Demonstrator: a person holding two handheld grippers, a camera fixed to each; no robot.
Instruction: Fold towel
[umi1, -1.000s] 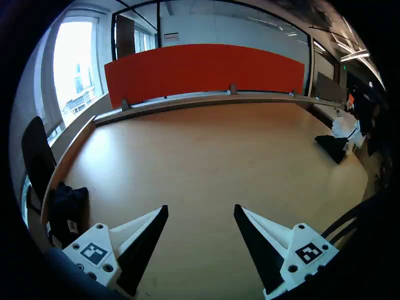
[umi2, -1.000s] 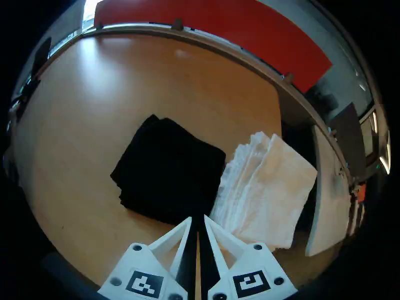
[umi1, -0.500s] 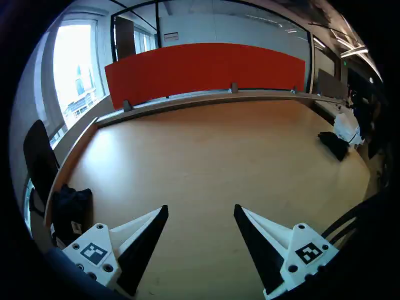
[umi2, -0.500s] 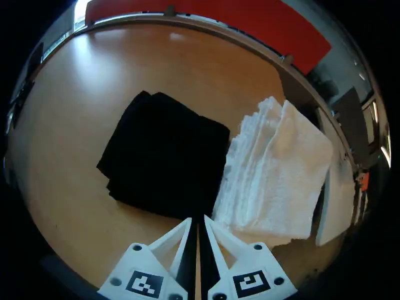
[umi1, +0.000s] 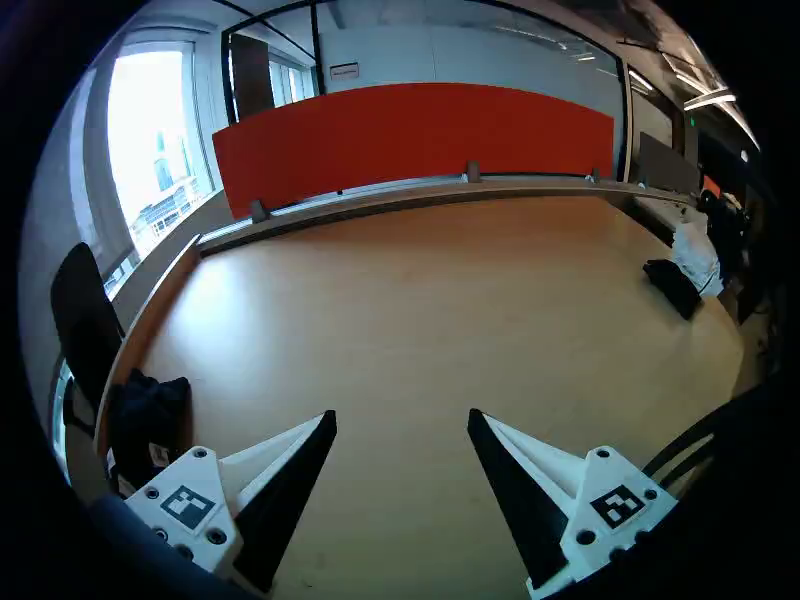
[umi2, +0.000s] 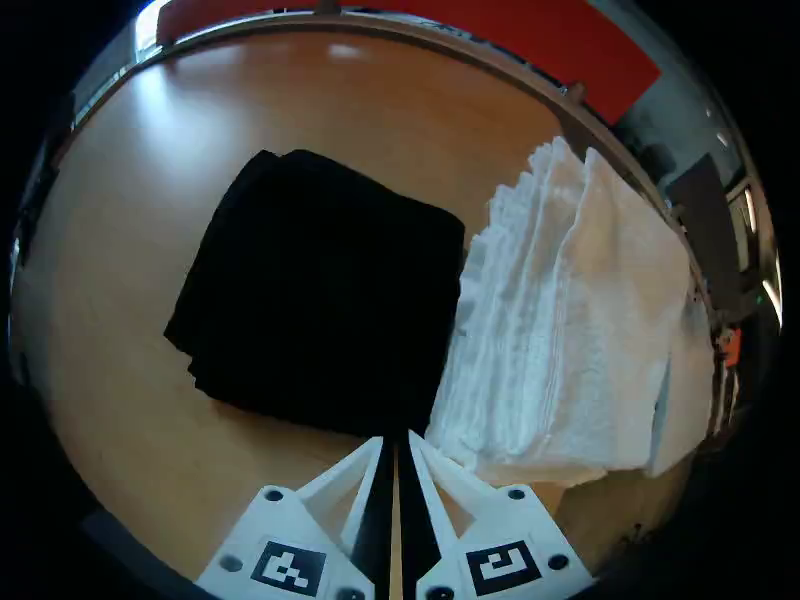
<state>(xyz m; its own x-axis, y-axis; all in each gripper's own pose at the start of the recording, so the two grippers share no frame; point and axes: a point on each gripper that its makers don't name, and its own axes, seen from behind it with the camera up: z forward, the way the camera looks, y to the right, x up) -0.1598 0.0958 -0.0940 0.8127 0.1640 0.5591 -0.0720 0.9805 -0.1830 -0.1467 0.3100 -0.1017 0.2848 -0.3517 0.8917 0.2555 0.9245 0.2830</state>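
In the right gripper view a folded black towel lies on the wooden table, with a stack of folded white towels touching its right side. My right gripper hovers over the near edge where the two stacks meet, its fingers shut with nothing between them. In the left gripper view my left gripper stands open above bare table. The same black towel and white towels show small at the far right edge.
A red partition runs along the table's far edge. A dark chair and a dark bag sit off the left edge, by a bright window. The table's right edge drops off beside the white stack.
The right gripper has come closer to the two stacks, which now look larger. The left gripper has drifted slightly, staying open over the bare table.
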